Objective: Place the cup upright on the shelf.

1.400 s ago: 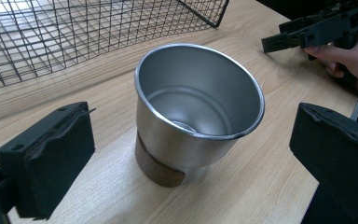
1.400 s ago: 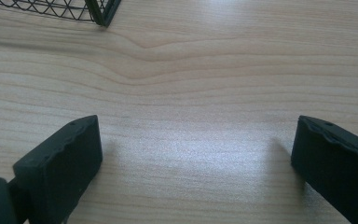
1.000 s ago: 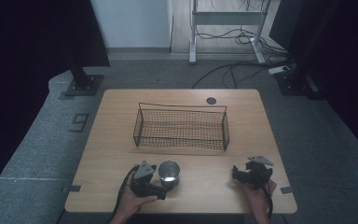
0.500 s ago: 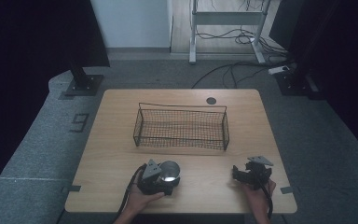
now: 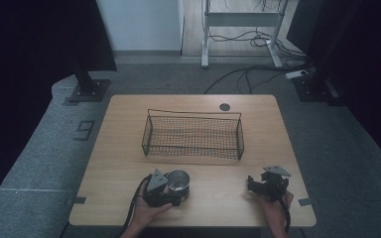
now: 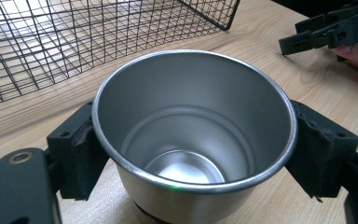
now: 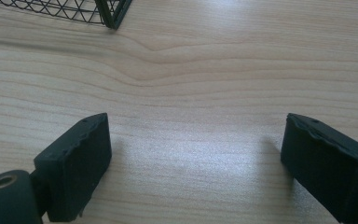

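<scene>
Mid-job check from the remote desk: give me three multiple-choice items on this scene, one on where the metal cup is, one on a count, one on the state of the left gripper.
1. Where does the metal cup stand?
A. inside the wire basket
B. on the table, on the person's side of the wire basket
C. on the floor

2. How many cups are on the table?
A. one
B. two
C. three

3. How is the left gripper set?
A. wide open over bare wood
B. shut with nothing in it
C. shut on the metal cup

Answers:
1 B, the high view shows it on the wood in front of the wire basket.
2 A, a single steel cup is visible.
3 C, the left gripper view shows both pads against the cup's wall; its jaws have just been closing around it.
</scene>
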